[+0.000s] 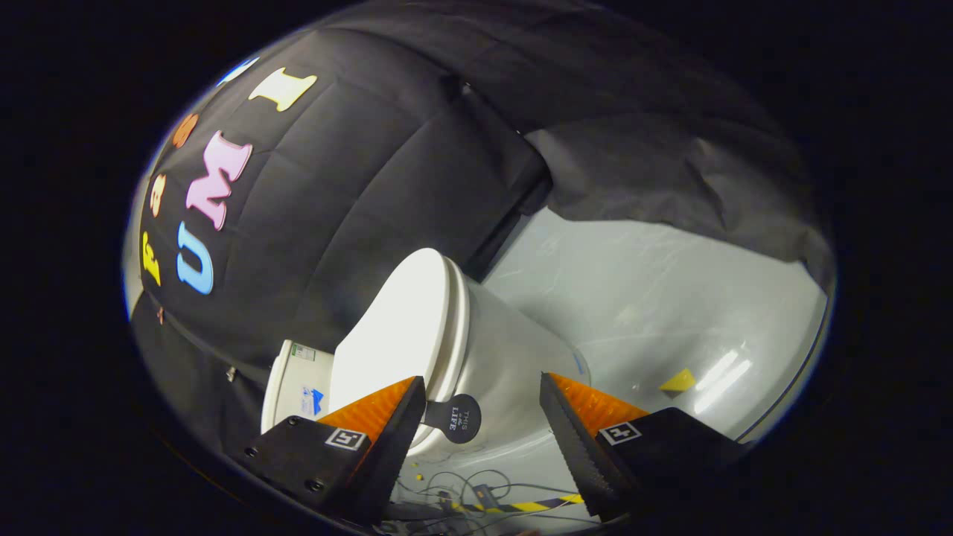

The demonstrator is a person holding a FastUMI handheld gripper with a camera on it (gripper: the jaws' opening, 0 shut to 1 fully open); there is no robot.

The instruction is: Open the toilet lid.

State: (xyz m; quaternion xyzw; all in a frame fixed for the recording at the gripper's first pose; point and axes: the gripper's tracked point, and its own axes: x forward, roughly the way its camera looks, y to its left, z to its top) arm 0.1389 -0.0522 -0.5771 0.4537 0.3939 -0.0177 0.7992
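One toilet (476,350), one closed lid (398,327), one round dark tab (456,418), one yellow floor marker (677,382), one tool (482,417) with two spread fingers

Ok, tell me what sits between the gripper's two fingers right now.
In the gripper view, the open gripper frames a dark round lifting tab sticking out from the closed toilet lid, close beside one finger.

White toilet lid (398,327) closed flat on its seat; round dark tab (456,418) at its front edge.

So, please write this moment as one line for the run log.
phase: approach | gripper: open, holding nothing | toilet lid: closed | round lid tab: between fingers, ungripped
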